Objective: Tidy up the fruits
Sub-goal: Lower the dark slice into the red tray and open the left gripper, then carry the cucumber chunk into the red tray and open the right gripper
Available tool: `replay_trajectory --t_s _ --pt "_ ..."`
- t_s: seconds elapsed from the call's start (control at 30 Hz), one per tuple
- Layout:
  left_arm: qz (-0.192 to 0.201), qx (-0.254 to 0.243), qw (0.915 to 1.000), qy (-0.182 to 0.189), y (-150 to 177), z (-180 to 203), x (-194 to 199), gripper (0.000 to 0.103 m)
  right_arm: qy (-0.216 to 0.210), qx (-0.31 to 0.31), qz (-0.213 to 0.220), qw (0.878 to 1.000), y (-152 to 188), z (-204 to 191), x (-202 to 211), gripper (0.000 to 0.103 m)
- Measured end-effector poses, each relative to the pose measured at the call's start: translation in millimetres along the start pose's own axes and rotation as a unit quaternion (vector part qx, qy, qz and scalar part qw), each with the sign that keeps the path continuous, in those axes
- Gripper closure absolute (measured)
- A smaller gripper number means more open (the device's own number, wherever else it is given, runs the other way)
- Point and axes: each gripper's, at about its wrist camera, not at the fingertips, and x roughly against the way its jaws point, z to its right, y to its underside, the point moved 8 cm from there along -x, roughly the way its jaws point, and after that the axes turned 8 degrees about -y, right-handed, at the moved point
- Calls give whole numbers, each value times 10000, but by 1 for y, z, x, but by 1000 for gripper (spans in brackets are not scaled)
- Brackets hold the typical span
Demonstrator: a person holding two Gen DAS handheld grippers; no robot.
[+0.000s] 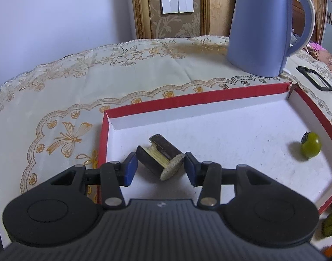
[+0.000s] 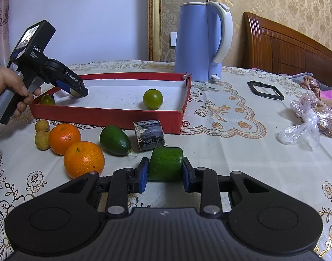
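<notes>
My left gripper (image 1: 160,162) is shut on a dark sugarcane piece (image 1: 159,158), held tilted low over the white floor of the red tray (image 1: 196,96), near its left corner. In the right wrist view a hand holds that gripper (image 2: 79,91) over the tray (image 2: 105,115). A round green fruit (image 2: 152,99) lies in the tray, and a smaller one (image 2: 47,100) sits by its left end. My right gripper (image 2: 165,167) is shut on a green fruit chunk (image 2: 166,163) at the tablecloth. In front of the tray lie two oranges (image 2: 83,159), two longans (image 2: 42,140), an oval green fruit (image 2: 115,140) and another sugarcane piece (image 2: 149,138).
A blue kettle (image 2: 200,41) stands behind the tray's right end. A black frame (image 2: 266,90) and a knotted plastic bag (image 2: 311,117) lie on the tablecloth to the right. A wooden headboard (image 2: 296,50) rises beyond the table.
</notes>
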Motion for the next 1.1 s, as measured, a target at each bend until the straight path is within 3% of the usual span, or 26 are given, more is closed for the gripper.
replay_trajectory --t_s 0.53,0.7,0.77,0.83,0.9,1.1 --pt "255 -54 9997 -33 -9 -1 18 59 -1 0 1 10000 0 0 0 72" --pt "561 26 9984 -20 -16 -8 43 58 5 12 -1 10000 0 0 0 72" --pt "822 67 9966 -42 -18 -12 63 53 11 26 -2 10000 0 -1 0 72" --pt "1108 124 9937 -78 -17 -15 85 37 20 43 -4 10000 0 -1 0 72" --pt "1415 142 9898 -102 -11 -17 107 29 26 57 -5 10000 0 -1 0 72" --pt "1740 160 9846 20 23 -11 139 23 77 130 -3 9999 0 -3 0 72"
